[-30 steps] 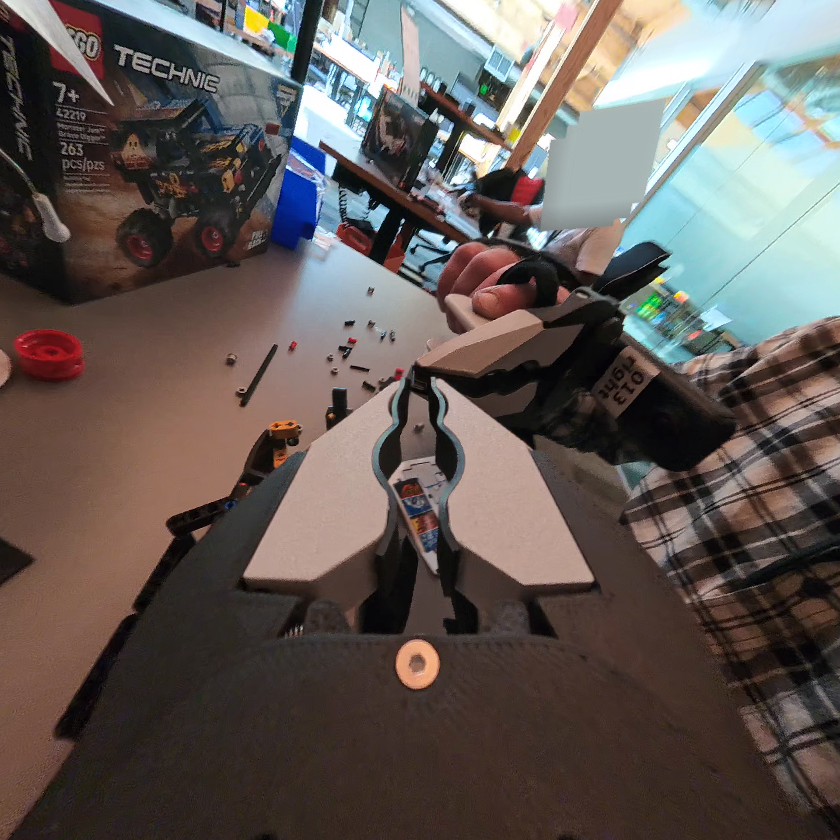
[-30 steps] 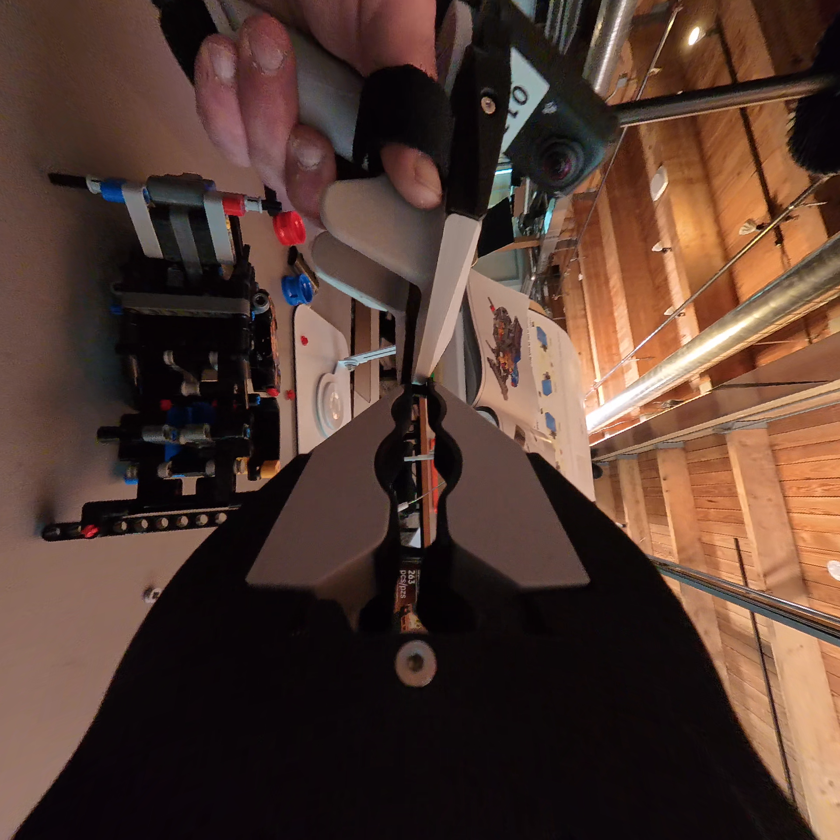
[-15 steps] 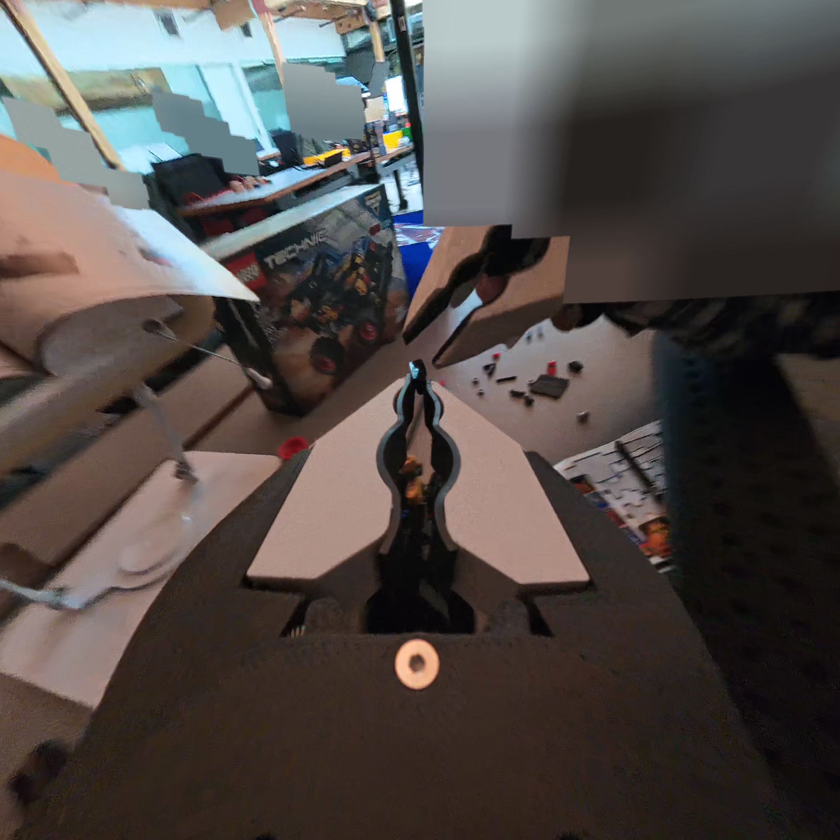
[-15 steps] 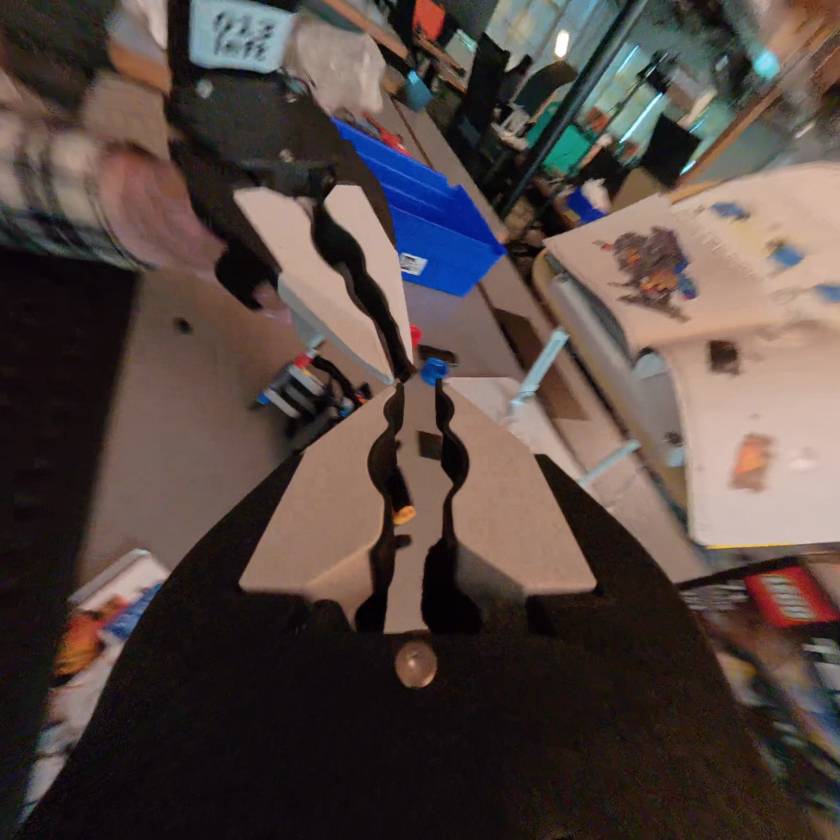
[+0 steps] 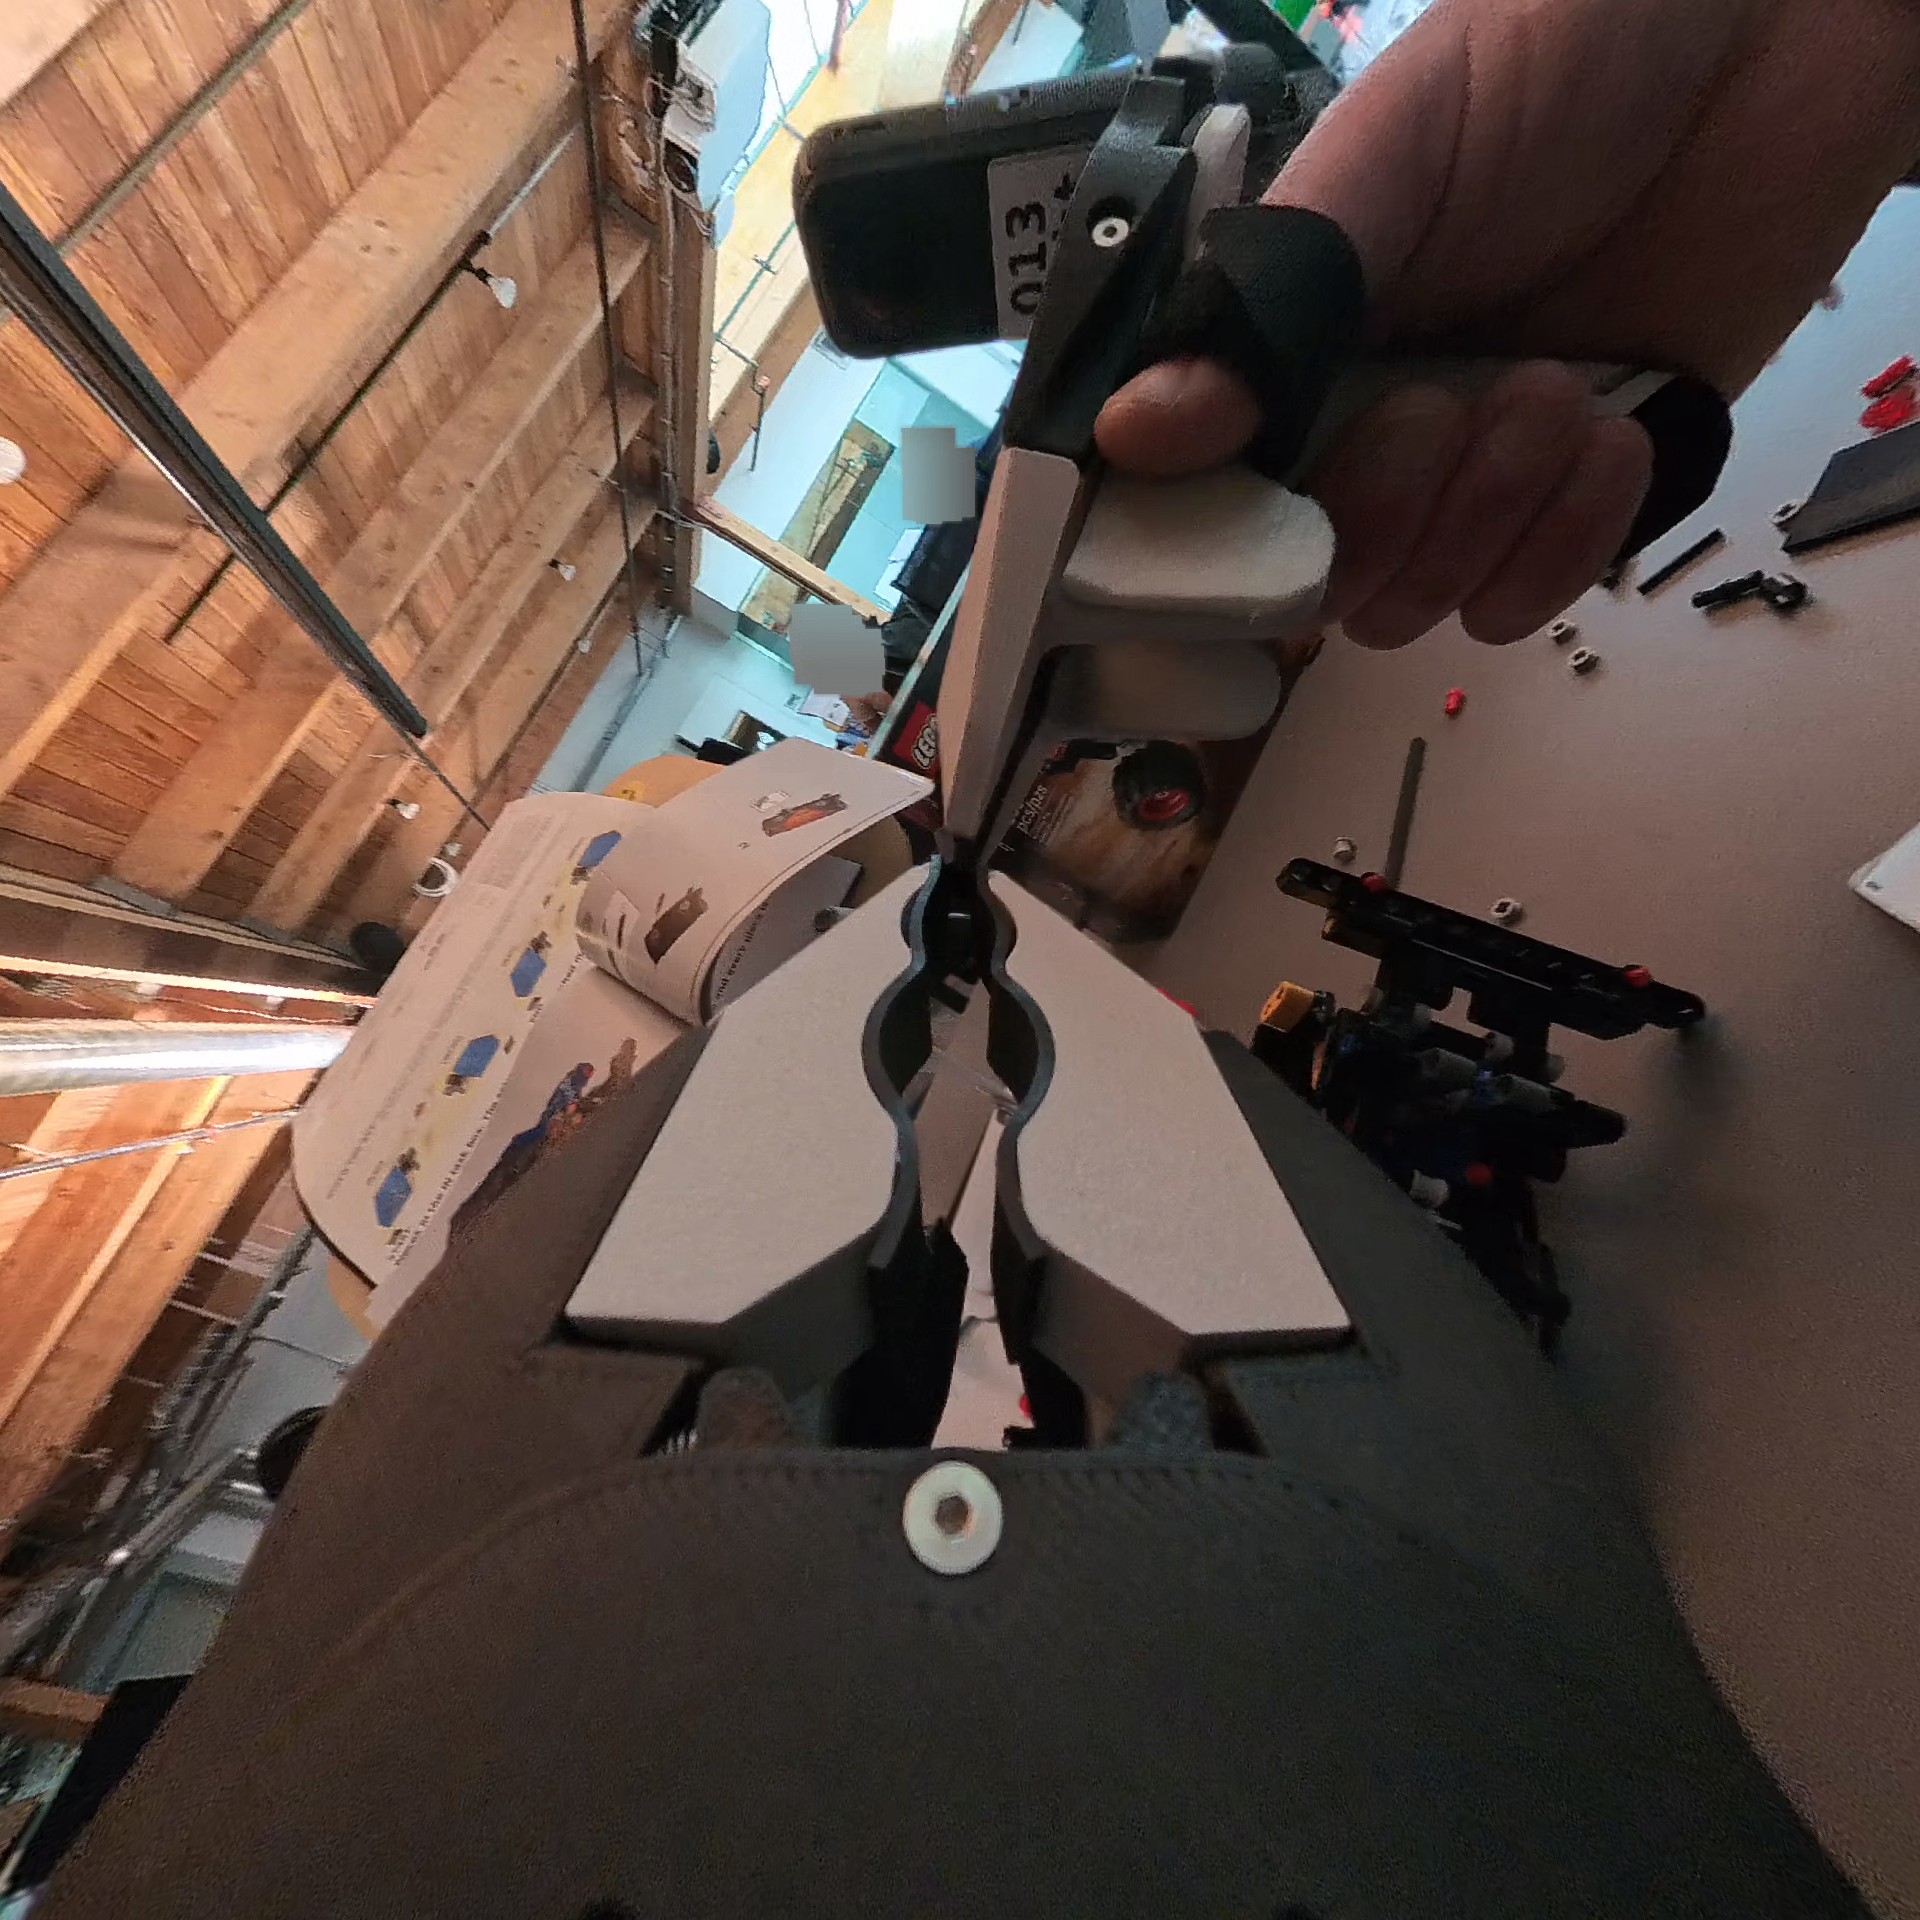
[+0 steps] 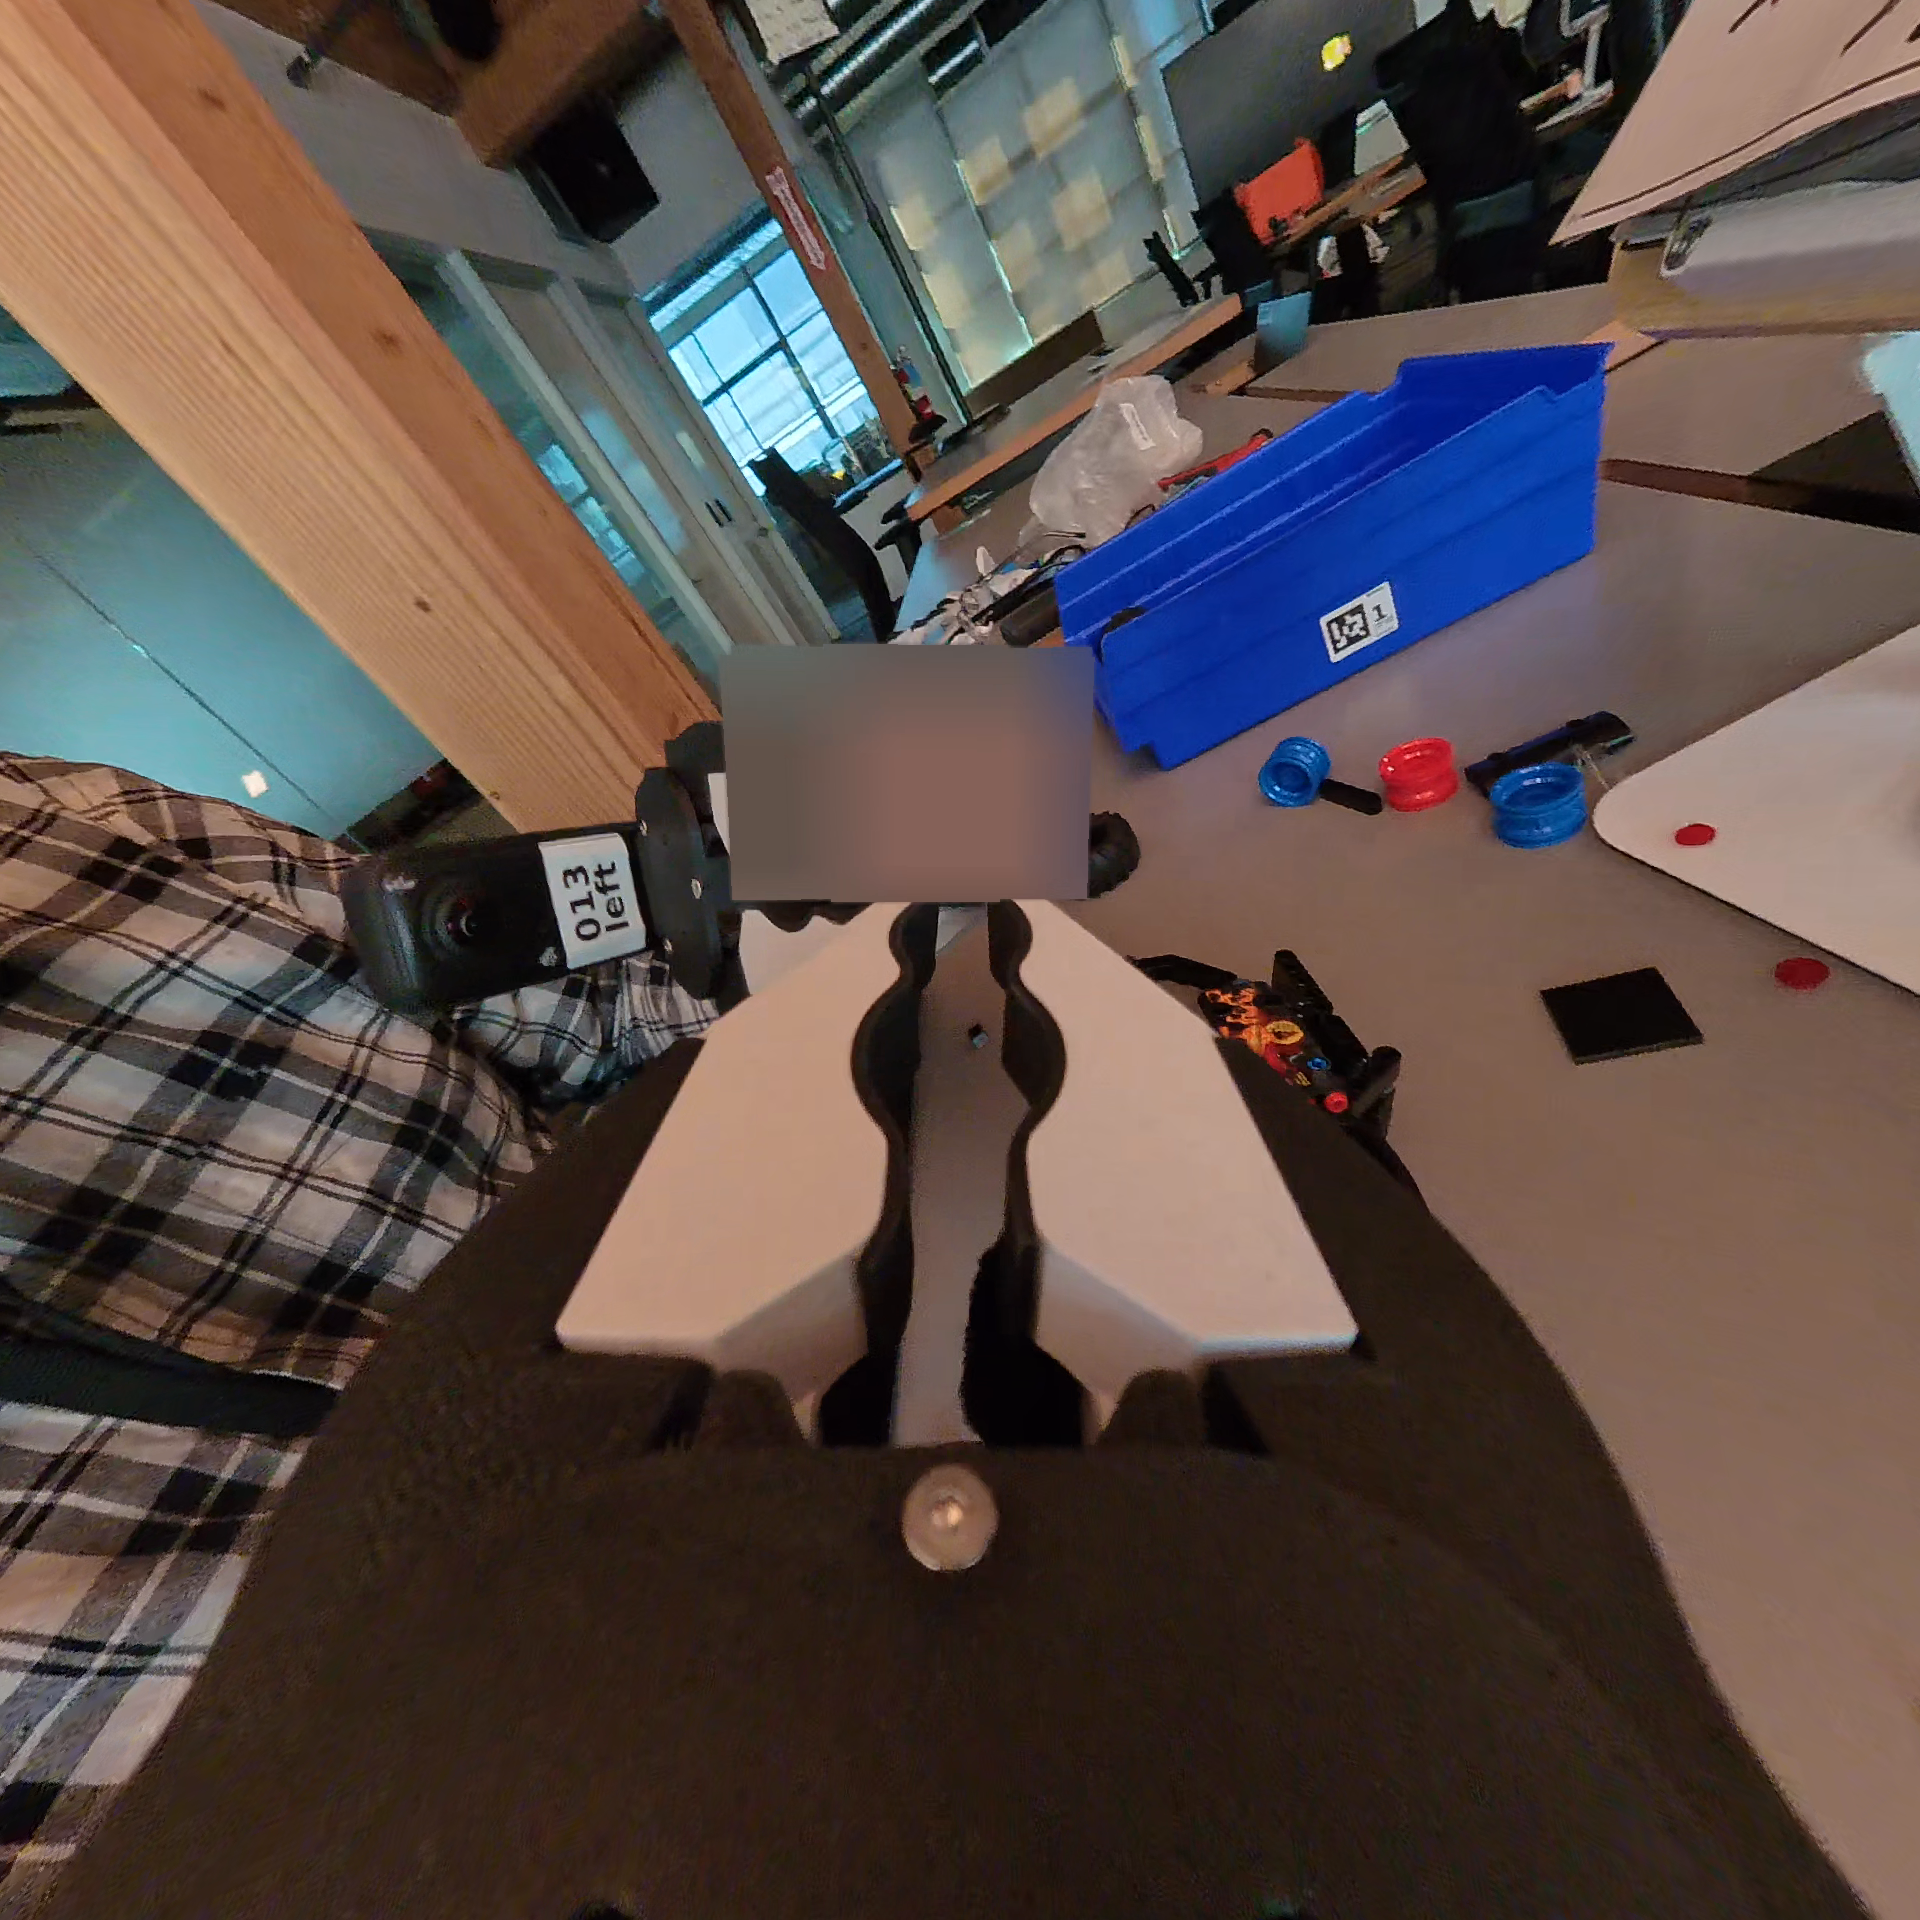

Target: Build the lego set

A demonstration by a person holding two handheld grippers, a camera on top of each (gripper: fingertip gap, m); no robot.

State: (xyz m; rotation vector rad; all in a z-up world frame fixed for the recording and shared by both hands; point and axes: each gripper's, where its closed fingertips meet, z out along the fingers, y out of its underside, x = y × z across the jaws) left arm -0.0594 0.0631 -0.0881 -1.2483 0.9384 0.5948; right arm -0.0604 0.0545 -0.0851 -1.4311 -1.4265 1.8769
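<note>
Left gripper [image 5: 958,883]: jaws nearly closed at the tips, pinching what looks like a small dark lego pin [image 5: 956,923]; too small to identify firmly. Right gripper [image 6: 954,914]: jaws narrowly apart, nothing visible between them, though a mosaic patch hides the tips. In the left wrist view its closed-looking tips meet the left gripper's, with the person's right hand [image 5: 1538,343] squeezing the handle.

Beyond, on the grey table [image 5: 1766,1195]: the partly built black lego chassis [image 5: 1455,1060], with a studded beam along its top. Judgement: light, rigid, but joints pop under side load; hold it by the main frame, not the protruding beam or axles. Small pins are slippery, so grip them across the barrel.

Further off: open instruction booklet [image 5: 582,966], lego box [image 5: 1122,821], loose dark pieces [image 5: 1756,592]. Right wrist view: blue wheel rims [image 6: 1538,802], a red rim [image 6: 1418,774], blue bin [image 6: 1351,561].
</note>
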